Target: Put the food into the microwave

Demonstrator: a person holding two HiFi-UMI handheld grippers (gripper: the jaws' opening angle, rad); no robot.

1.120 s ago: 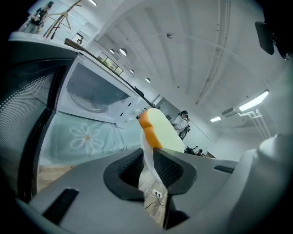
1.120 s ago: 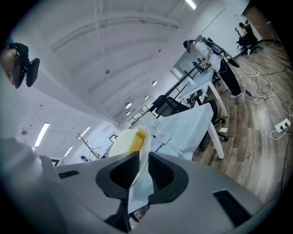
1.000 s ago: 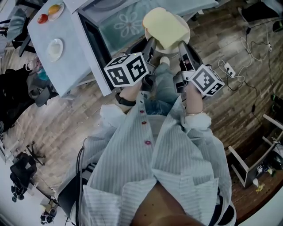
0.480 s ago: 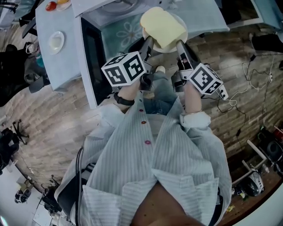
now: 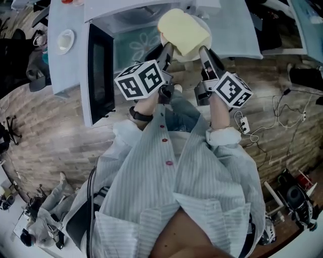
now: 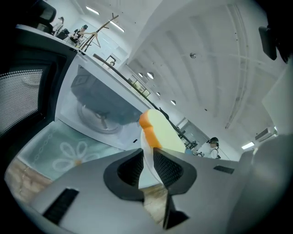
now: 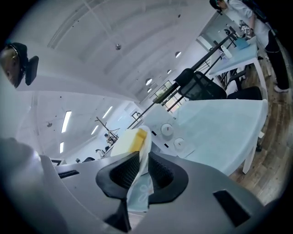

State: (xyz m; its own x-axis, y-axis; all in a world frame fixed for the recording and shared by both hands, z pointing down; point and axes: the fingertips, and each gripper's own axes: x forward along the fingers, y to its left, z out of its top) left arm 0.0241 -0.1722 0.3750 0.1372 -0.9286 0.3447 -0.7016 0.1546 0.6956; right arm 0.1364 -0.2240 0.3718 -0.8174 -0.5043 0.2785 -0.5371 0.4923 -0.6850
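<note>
The left gripper (image 5: 166,50) is clamped on the near-left rim of a white plate (image 5: 186,57). In the left gripper view its ribbed pads pinch the thin edge (image 6: 146,153) from both sides. The right gripper (image 5: 204,50) grips the rim on the opposite side in the same way, with the edge (image 7: 141,188) caught between its pads (neither pair of jaws shows any gap beside the plate).

A thick slice of pale yellow bread (image 5: 184,31) lies flat on the plate and covers most of it. Its orange-brown crust (image 6: 146,121) shows in the left gripper view, and the slice (image 7: 126,139) also rises just beyond the right gripper's jaws.

The plate is held in the air between the two grippers, outside the white microwave (image 5: 126,12) and in front of its right part. The microwave's dark-windowed door (image 5: 98,75) stands swung open to the left. Its cavity (image 6: 100,112) shows a round turntable inside, and two round knobs (image 7: 167,130) sit on the front panel.

A pale green, flower-printed surface (image 5: 139,43) lies before the opening. The microwave stands on a light blue table (image 5: 232,30), where a small white dish (image 5: 65,39) sits well to the left. The floor (image 5: 55,136) is wood plank, and a power strip (image 5: 242,123) with cables lies on it at the right.
</note>
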